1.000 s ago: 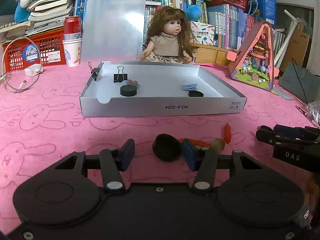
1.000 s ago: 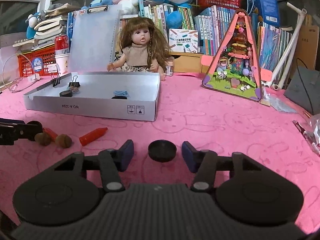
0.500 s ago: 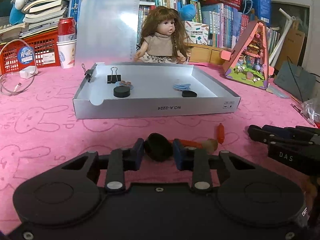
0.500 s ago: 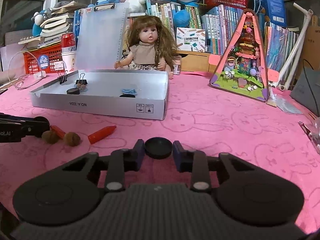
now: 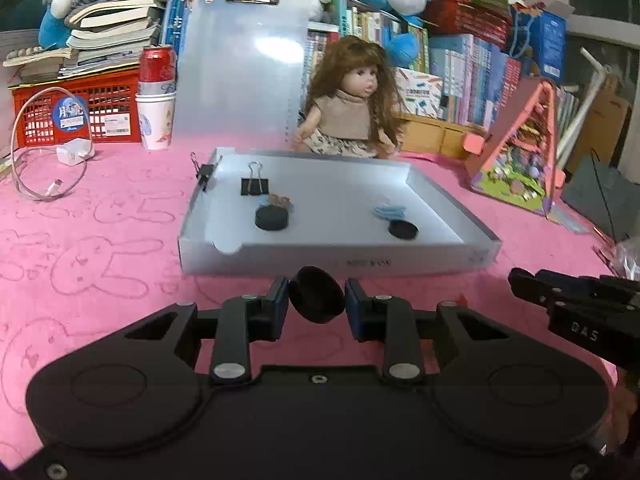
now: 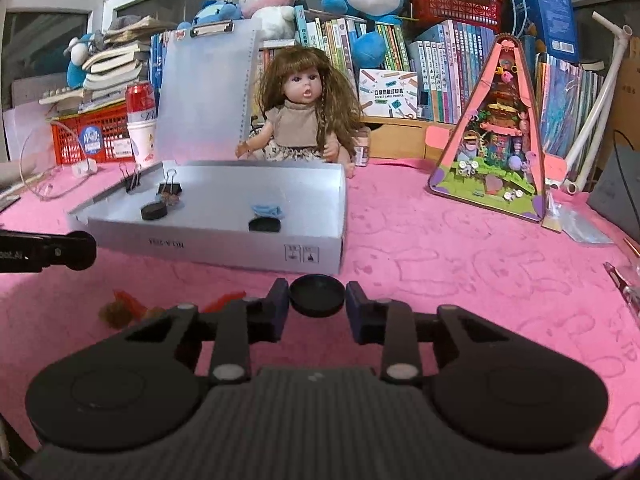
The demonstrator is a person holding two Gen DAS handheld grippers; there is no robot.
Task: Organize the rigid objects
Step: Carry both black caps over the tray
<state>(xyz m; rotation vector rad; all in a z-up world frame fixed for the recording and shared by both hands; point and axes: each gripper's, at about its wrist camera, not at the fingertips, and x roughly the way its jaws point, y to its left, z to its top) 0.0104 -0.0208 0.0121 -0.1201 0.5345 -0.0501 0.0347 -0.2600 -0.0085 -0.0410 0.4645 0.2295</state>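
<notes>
The left gripper point(image 5: 317, 304) pinches a black disc point(image 5: 317, 300) and the right gripper point(image 6: 317, 300) pinches a black cap point(image 6: 317, 295), with the white tray point(image 5: 340, 258) lying straight ahead, nearer the left one.

A pink cloth with rabbit outlines point(image 6: 440, 248) is covering the table. A grey shallow box point(image 6: 224, 246) is lying on it, a doll point(image 6: 304, 120) is sitting behind the box, and a triangular toy house point(image 6: 496, 136) is standing at the right
</notes>
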